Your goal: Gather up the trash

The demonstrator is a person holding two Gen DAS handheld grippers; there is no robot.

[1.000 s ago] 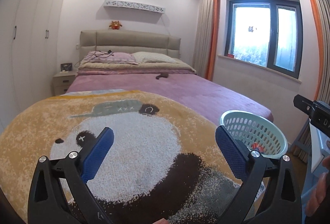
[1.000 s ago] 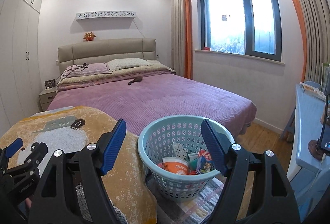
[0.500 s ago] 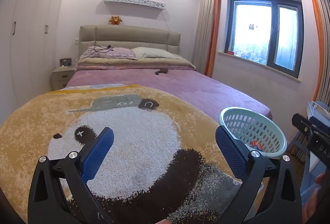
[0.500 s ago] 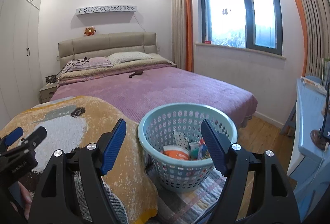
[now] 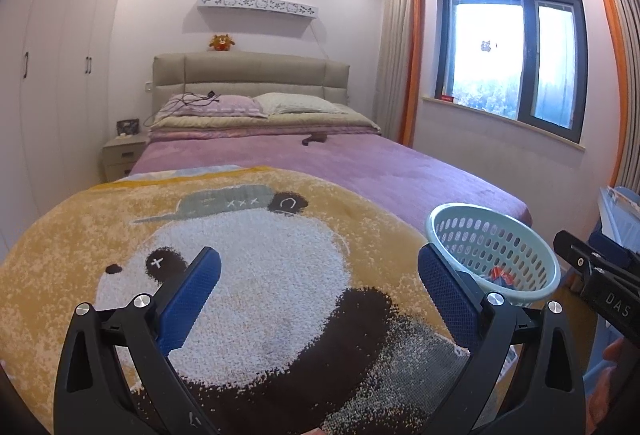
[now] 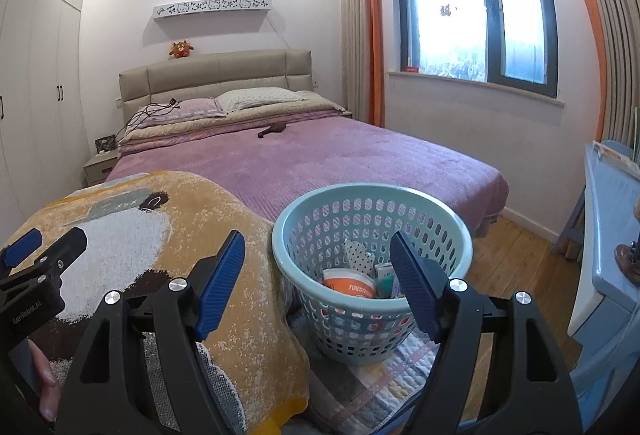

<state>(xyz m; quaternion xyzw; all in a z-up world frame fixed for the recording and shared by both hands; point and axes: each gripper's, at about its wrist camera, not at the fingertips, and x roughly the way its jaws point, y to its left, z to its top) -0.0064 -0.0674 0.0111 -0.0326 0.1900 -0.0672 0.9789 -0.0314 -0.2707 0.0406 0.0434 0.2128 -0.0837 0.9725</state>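
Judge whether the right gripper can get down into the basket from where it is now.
Probably yes. The right gripper is open and empty, just above the near rim of the basket, whose top is uncovered; only the trash at its bottom lies below.

Basket contents half hidden — dark item unidentifiable.

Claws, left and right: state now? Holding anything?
Left claw: open, holding nothing, over the blanket.
Right claw: open, holding nothing, in front of the basket.
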